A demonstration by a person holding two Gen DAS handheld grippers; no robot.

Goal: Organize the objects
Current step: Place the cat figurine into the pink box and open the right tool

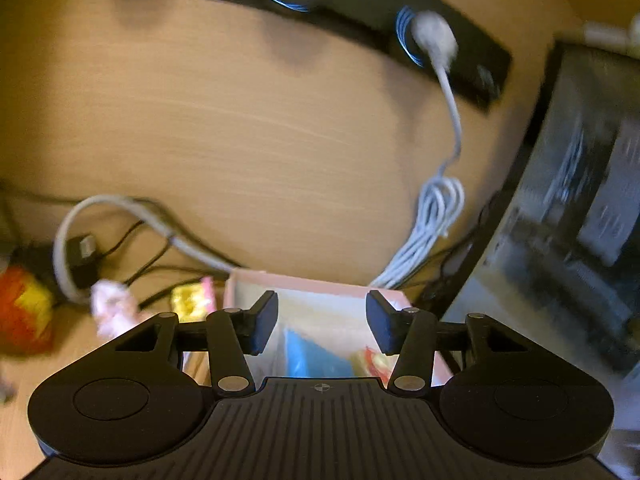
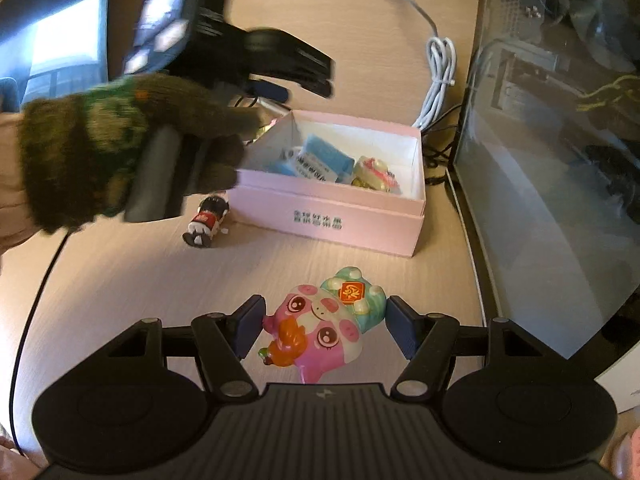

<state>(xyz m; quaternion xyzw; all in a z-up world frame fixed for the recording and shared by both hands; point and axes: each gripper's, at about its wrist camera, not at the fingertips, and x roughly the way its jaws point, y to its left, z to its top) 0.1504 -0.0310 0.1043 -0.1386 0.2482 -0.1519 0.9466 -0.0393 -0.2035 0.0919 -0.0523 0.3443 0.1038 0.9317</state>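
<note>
Low in my left wrist view, the left gripper (image 1: pixel 322 322) hangs spread and empty over the pink box (image 1: pixel 256 280). Bottom centre of the right view, my right gripper (image 2: pixel 325 330) pinches a pink pig toy (image 2: pixel 320 332); the box front carries small print I cannot read.

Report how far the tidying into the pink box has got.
Done: a blue packet and a wrapped toy lie in the pink box. In hand: the right gripper straddles the pink pig toy, contact unclear. The left gripper hovers empty over the box. Left: the small figurine beside it.
</note>
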